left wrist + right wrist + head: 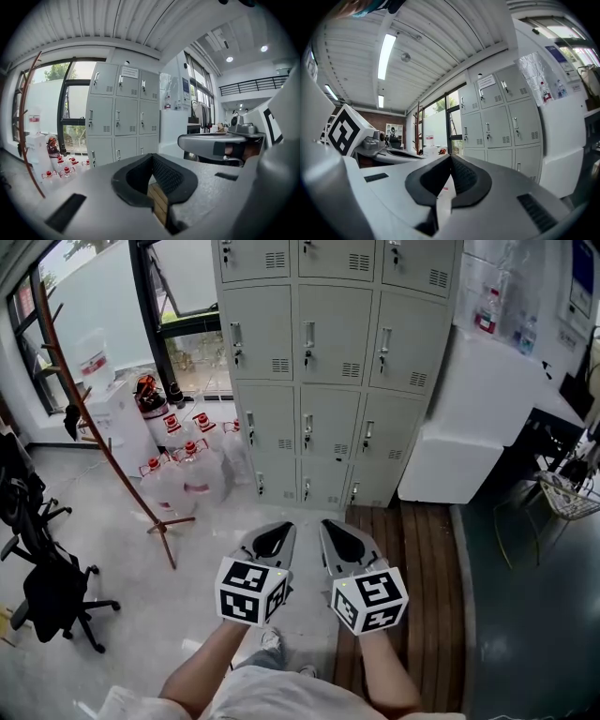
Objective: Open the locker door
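A bank of pale grey lockers (333, 334) stands ahead against the wall, three columns wide, every door closed, each with a small handle and a vent. It also shows in the left gripper view as lockers (124, 117) and in the right gripper view as lockers (497, 122). My left gripper (287, 527) and right gripper (328, 525) hang side by side over the floor, well short of the lockers. Both point toward the bottom row of doors. The left gripper (152, 158) has its jaws together with nothing between them. The right gripper (451, 157) is likewise shut and empty.
Several large water bottles (187, 465) with red caps stand left of the lockers. A slanted wooden coat stand (103, 437) and a black office chair (47, 587) lie further left. A white block (469, 427) adjoins the lockers' right side, above wooden decking (412, 568).
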`<state>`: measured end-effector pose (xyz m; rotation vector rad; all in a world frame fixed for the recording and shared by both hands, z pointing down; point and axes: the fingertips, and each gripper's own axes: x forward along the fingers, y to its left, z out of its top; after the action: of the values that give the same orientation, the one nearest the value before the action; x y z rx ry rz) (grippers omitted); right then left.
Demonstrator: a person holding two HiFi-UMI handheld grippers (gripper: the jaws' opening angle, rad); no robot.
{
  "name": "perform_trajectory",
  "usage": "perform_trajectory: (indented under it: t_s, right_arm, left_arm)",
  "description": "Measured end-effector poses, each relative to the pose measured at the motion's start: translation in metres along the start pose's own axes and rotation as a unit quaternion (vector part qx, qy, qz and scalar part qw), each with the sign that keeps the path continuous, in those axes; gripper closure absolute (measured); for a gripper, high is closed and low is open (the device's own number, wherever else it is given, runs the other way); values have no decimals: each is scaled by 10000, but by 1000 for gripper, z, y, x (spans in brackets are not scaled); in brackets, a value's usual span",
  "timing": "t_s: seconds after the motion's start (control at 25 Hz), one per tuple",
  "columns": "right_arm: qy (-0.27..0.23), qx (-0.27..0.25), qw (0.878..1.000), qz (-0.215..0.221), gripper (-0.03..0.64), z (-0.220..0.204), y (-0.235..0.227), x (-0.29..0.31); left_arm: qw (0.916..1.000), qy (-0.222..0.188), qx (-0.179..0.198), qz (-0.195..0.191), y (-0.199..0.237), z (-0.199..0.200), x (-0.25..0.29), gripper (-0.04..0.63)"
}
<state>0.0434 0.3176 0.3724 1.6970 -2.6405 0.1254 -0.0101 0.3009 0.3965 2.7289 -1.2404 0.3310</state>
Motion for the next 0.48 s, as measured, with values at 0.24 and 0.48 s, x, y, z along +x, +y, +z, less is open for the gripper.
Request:
perform_trajectory:
  t_s: [0.24, 0.48]
  right_arm:
    - [72, 2, 10000, -16, 615, -5, -20, 24]
    - [186, -44, 9998, -76, 615, -9, -44, 72]
  left_arm:
    - [10000, 41, -72, -11, 16, -3, 27, 589]
    - [9998, 35, -170, -99, 50, 3, 71, 589]
